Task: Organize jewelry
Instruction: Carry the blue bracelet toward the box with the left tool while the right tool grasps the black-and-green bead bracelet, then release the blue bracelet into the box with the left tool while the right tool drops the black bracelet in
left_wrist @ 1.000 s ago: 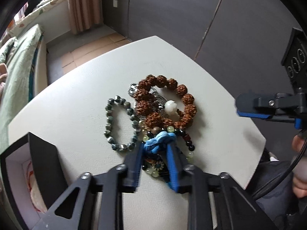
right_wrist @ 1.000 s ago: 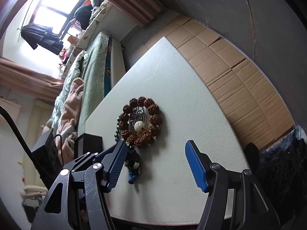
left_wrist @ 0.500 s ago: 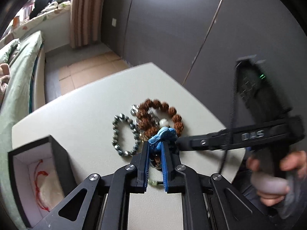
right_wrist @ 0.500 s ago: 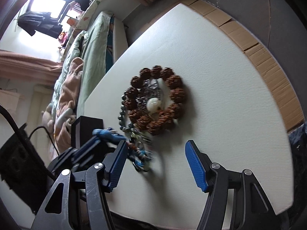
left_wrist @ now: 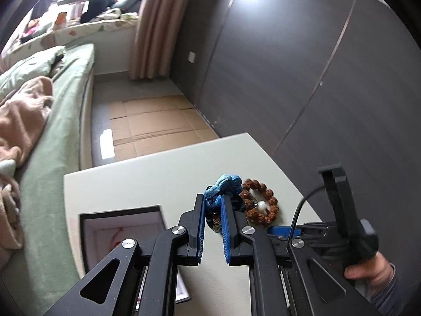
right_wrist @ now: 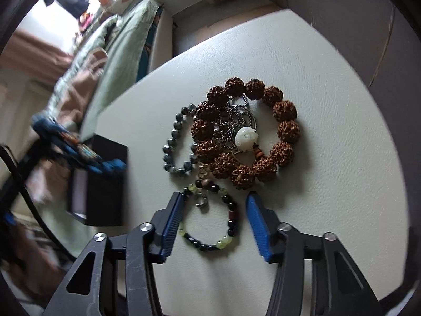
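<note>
Right now my left gripper is clamped on a blue knotted cord piece with small coloured beads hanging between the pads, held clear above the table at the lower centre of the left wrist view. I judge it is lifted so it can go to the open black box at the lower left, whose pale lining shows a red string. In the right wrist view my right gripper straddles the black and pale-green bead bracelet at the lower centre; its jaws have just been closing, yet the pads are not pressing on the beads, so it grips nothing. A small metal ring lies inside that bracelet's loop. Above it sits the big brown seed bracelet around a silver chain and a white carved bead, with a grey bead bracelet just to its left. Lying apart from the pile, the bracelet can probably be pinched alone.
</note>
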The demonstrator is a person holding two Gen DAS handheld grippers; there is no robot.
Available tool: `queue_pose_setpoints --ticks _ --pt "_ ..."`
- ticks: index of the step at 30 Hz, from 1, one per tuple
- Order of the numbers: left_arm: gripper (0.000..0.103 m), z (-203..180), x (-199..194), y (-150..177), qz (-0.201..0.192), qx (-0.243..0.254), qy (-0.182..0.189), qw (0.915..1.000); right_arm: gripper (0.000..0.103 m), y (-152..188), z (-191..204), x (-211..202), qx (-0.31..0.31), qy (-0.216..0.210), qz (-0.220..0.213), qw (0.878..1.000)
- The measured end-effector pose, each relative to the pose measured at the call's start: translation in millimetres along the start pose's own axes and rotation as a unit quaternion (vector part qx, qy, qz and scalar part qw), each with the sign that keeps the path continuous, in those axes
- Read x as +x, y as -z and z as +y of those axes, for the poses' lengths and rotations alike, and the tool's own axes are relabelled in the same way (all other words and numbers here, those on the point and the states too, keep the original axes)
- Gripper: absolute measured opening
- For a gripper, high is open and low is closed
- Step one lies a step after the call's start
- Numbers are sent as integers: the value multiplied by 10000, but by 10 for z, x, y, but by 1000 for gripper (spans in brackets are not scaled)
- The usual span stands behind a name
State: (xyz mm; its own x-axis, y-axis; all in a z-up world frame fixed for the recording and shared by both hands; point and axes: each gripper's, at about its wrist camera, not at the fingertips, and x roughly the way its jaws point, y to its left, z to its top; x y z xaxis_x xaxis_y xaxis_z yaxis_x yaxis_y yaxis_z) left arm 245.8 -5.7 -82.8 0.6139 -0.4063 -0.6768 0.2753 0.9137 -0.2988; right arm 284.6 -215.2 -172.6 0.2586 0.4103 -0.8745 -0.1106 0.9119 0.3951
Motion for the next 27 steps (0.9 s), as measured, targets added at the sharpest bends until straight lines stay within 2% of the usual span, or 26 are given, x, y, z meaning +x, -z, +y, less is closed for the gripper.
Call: queue_pose_setpoints --ticks 1,4,8,11,13,17,19,21,26,27 --pt "12 32 -35 3 -25 -40 -9 10000 38 16 48 3 -159 213 -33 9996" --pt "12 141 -143 23 -99 -167 -35 9998 34 45 131 -5 -526 657 -92 9964" --pt "12 251 -237 59 -200 -309 -140 9992 34 125 320 37 -1131 1311 -183 9847" --pt "12 328 -342 120 -296 -454 -187 9984 27 170 400 50 -1353 1631 -264 9769" --pt "12 399 -411 150 -351 -530 -233 9977 11 174 413 36 -1446 1569 -260 9766" --pt "12 542 -491 225 -409 -744 -353 9958 9 146 355 -22 -1338 1447 -265 9800" --pt "12 599 -527 269 -434 -827 -404 9948 9 146 340 -43 -1183 1151 -289 9859" --pt "12 657 -559 297 -458 -921 -398 9939 9 121 341 -186 -1116 706 -493 9900" --pt "12 770 -569 312 -393 -1148 -367 9919 9 57 381 -410 -951 96 -957 9908" --pt "15 796 -564 313 -384 -1223 -300 9913 9 46 405 -434 -931 0 -1039 9902"
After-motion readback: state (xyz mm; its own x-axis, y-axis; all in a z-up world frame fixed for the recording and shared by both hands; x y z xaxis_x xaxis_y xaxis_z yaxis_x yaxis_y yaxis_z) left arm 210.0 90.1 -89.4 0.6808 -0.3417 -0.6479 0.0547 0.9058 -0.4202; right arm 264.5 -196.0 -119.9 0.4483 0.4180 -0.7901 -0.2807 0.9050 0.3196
